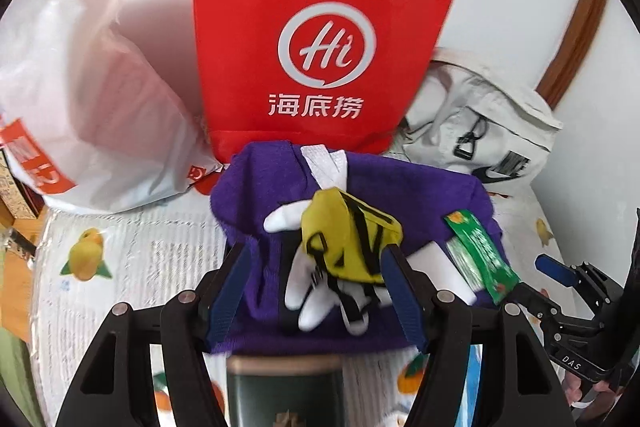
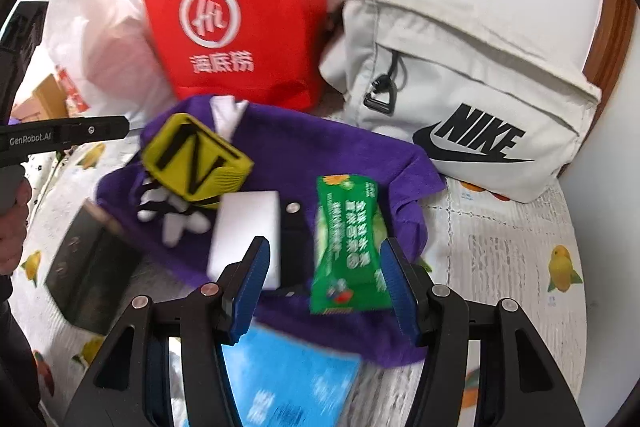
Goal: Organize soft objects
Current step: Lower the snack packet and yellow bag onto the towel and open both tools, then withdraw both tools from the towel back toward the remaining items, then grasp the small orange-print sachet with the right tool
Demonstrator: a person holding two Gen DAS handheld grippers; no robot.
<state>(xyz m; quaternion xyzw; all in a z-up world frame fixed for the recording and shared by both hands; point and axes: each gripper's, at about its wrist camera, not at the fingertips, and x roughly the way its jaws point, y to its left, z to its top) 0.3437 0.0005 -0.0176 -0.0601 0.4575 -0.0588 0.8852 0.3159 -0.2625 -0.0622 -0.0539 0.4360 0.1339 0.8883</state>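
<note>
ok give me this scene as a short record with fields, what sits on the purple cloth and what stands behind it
surface: fruit-print white table cover
base: purple fleece cloth
on cloth: yellow-and-black sock; white foam block; green snack packet
behind: red paper bag; off-white canvas Nike bag
left claw: open
right claw: open

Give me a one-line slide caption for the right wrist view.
Open right gripper above a green snack packet and white sponge block lying on a purple towel.
</note>
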